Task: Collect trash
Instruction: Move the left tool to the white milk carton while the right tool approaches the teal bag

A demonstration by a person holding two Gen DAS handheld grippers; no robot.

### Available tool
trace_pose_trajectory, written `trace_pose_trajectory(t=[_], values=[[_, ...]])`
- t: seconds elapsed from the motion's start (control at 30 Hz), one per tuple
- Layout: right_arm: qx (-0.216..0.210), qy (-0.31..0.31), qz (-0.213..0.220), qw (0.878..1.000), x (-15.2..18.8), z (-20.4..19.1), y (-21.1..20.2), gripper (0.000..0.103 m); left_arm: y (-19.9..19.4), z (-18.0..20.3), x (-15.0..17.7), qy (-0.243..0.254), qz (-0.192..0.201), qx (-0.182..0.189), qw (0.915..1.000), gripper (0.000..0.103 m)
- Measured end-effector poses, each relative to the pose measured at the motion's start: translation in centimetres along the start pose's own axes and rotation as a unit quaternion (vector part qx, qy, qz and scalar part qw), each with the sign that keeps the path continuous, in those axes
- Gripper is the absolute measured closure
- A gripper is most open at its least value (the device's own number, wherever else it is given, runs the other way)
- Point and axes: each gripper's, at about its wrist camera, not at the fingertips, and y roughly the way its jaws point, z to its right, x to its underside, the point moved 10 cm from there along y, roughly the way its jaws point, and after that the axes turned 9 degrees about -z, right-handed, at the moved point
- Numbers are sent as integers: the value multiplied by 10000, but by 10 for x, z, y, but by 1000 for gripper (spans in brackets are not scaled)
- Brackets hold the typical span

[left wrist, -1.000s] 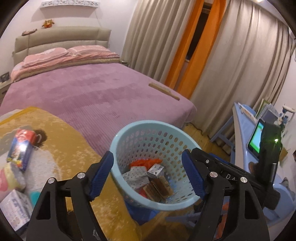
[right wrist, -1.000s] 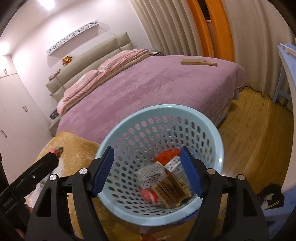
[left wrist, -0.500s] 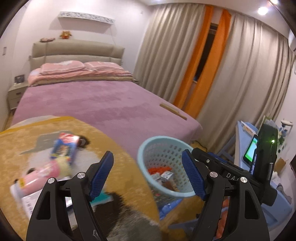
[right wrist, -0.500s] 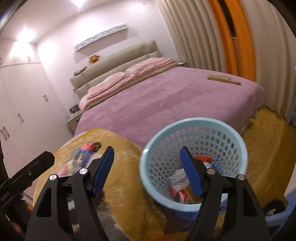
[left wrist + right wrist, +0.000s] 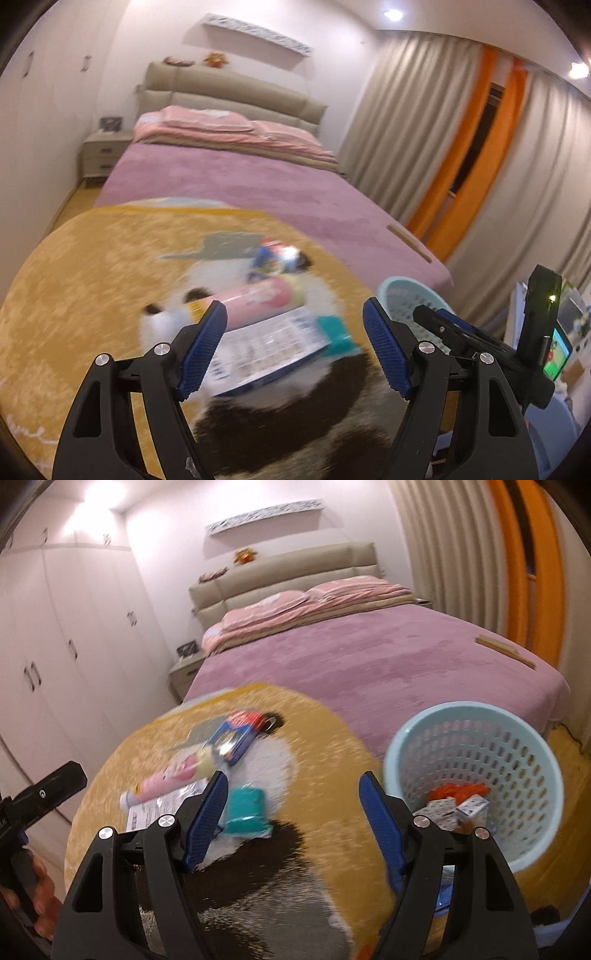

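Trash lies on a round yellow rug: a pink tube, a blue and red packet, a white printed box and a teal item. They also show in the right wrist view: the tube, the packet, the box, the teal item. A light blue basket holds several pieces of trash; its rim shows in the left wrist view. My left gripper is open and empty above the box. My right gripper is open and empty, left of the basket.
A bed with a purple cover stands behind the rug, a wooden strip on it. White wardrobes line the left wall. Curtains hang at the right. A blue desk with a phone stands far right.
Both grippers have swung left, away from above the basket and over the rug. The basket has slid to the right of both views and the trash on the rug has come to the centre.
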Motion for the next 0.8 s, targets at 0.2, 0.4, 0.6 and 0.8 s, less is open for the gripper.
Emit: trace_pose_trajectory(t=[0.2,0.4,0.6,0.8], values=[[4,-318,-370,9988,20,-23,39,34,17,-37,24,-183,-386,-210,9989,30],[-103,-238,-691,9973,36,-22,59,40,45,-49,43,-162,-889,-273,9955,30],[-99,-236,-685,9973,34,-17,58,45,62,-41,58,29,-1156,-223,9930,40],[-68,-212,-646,9977,32,-9,55,57,61,-15,84,287,-1432,266,9889,46]])
